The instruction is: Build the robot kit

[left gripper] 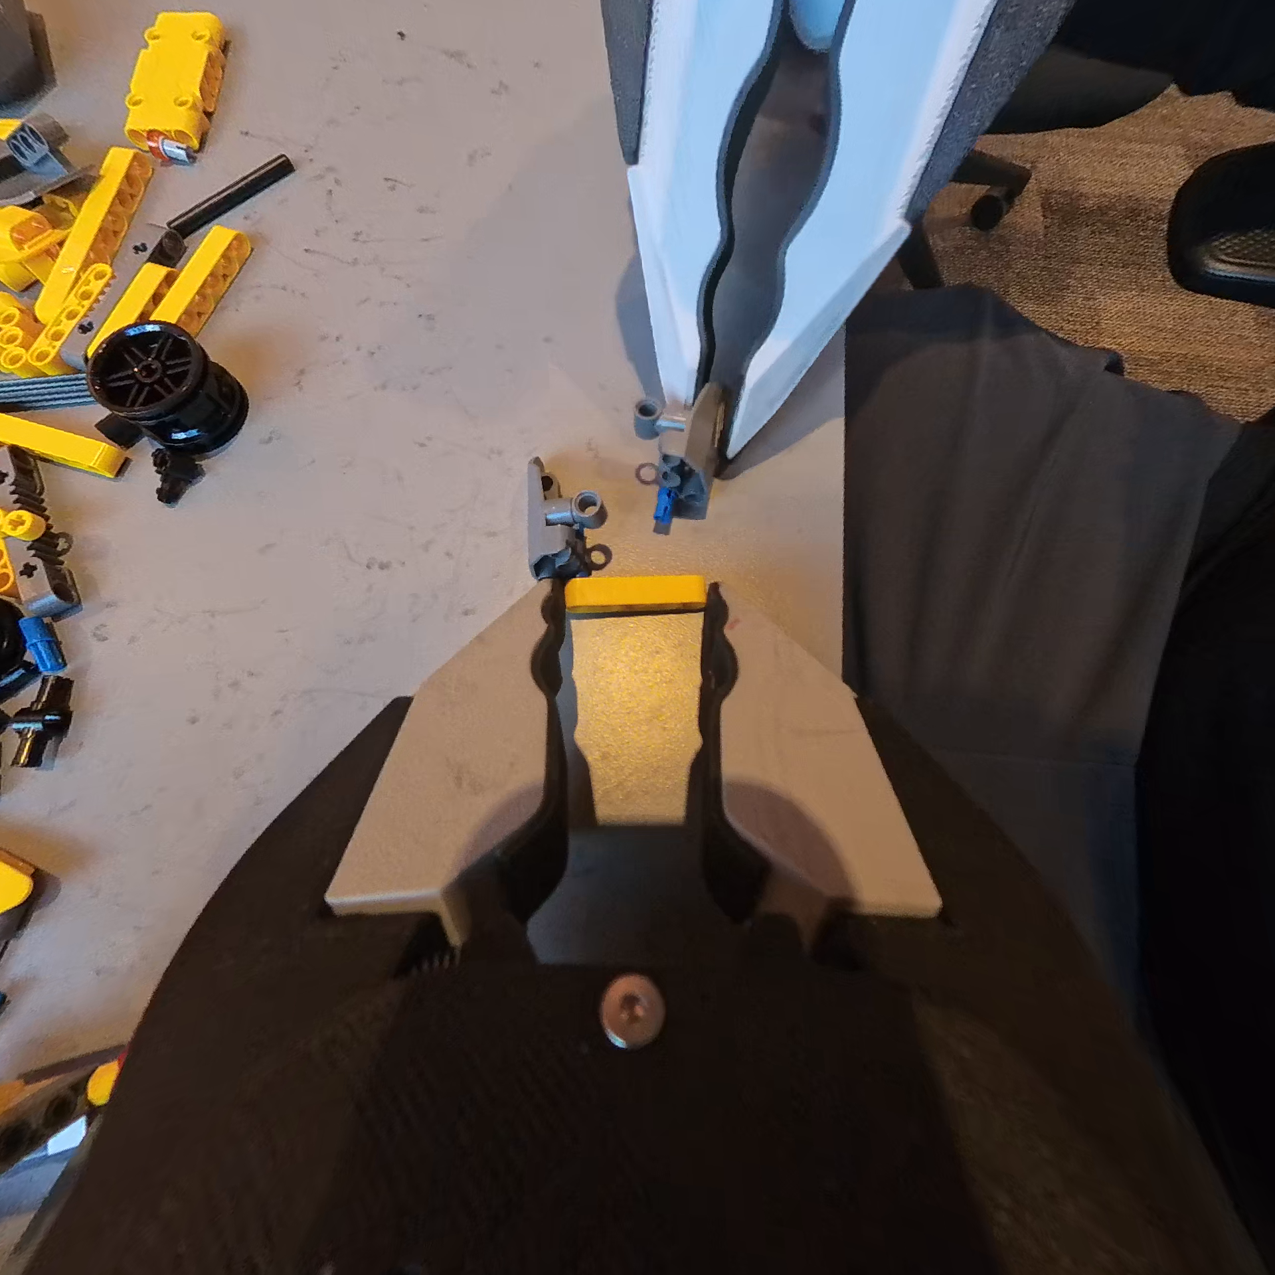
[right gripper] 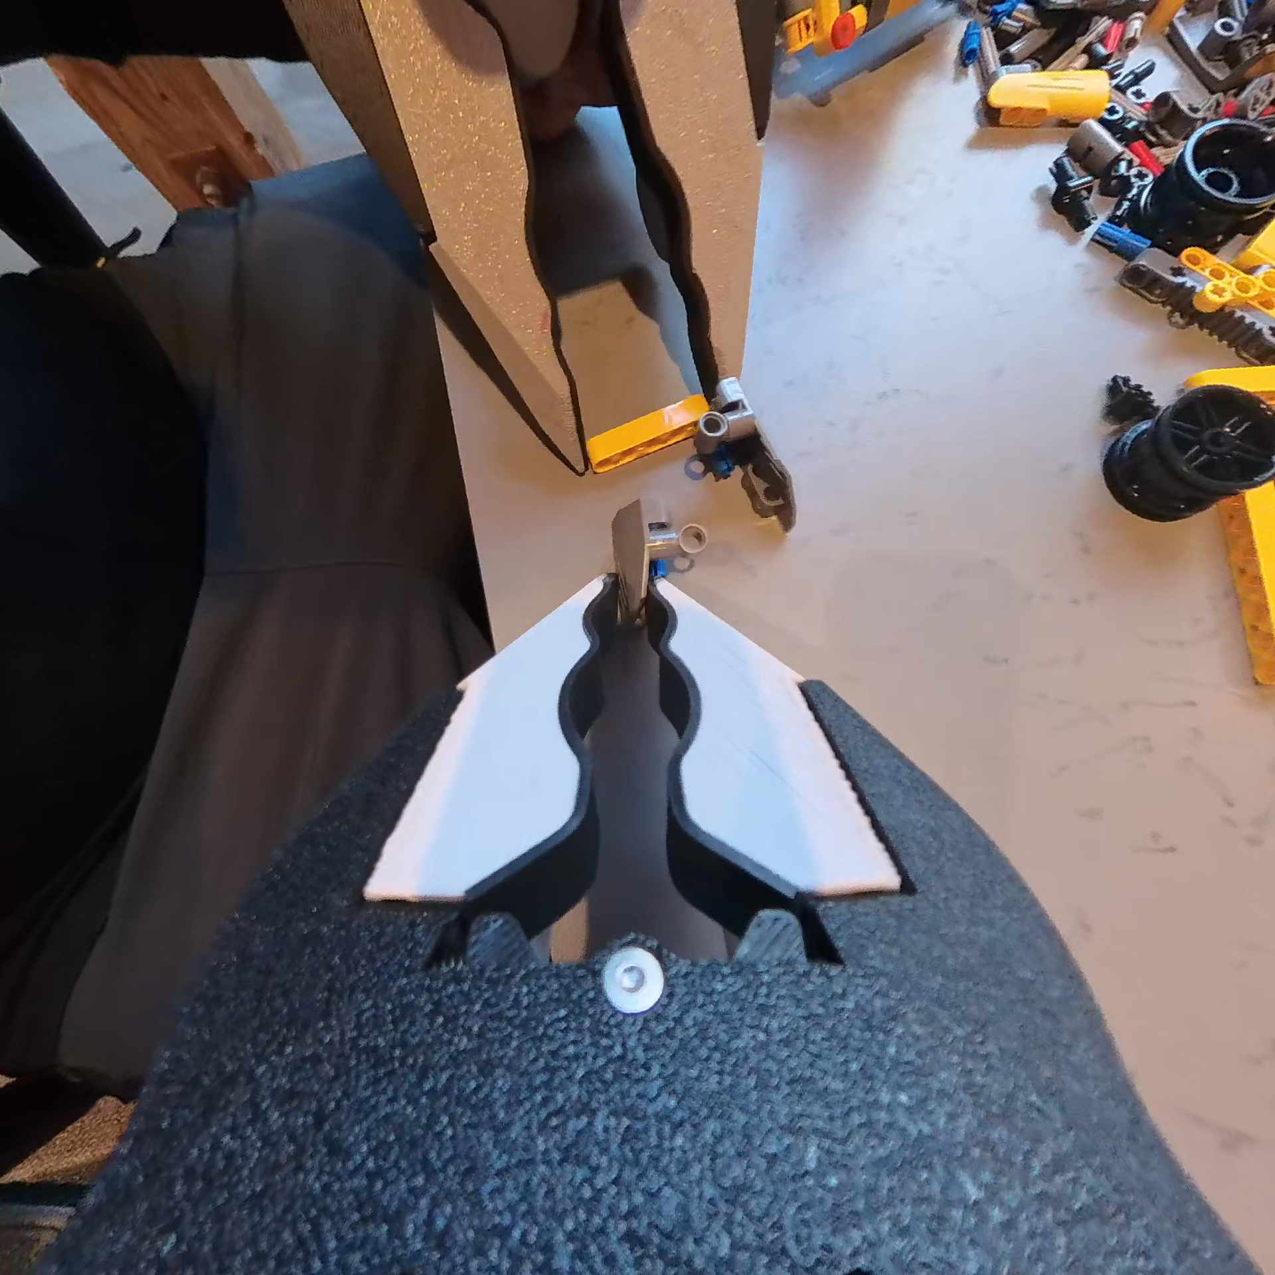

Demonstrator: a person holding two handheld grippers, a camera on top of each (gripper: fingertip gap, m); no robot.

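My left gripper point(left gripper: 635, 586) has grey fingers and is shut on a short yellow beam point(left gripper: 635, 595), held crosswise between its tips just above the beige table point(left gripper: 414, 276). A grey connector assembly point(left gripper: 560, 524) with a small blue pin sits at the beam's left end, touching it. My right gripper point(right gripper: 631, 586) has white fingers and is shut on a second grey connector assembly point(right gripper: 638, 545), upright and a short gap from the first one point(right gripper: 742, 441). In the right wrist view the left gripper point(right gripper: 648, 428) holds the yellow beam point(right gripper: 641, 435) opposite. The right gripper also shows in the left wrist view point(left gripper: 710, 421).
Loose yellow beams, black pins and gear racks lie at the left, with a black wheel point(left gripper: 165, 386) and a yellow block point(left gripper: 176, 83). The wheel also shows in the right wrist view point(right gripper: 1187, 469). The table edge runs just right of both grippers, beside a person's grey clothing point(left gripper: 1000, 552). The grippers' ends are close to 5 cm from one another. The black wheel point(left gripper: 165, 386) sits 12 cm or so from the ends of my left fingers. It turns up in the right wrist view point(right gripper: 1186, 429) as well.
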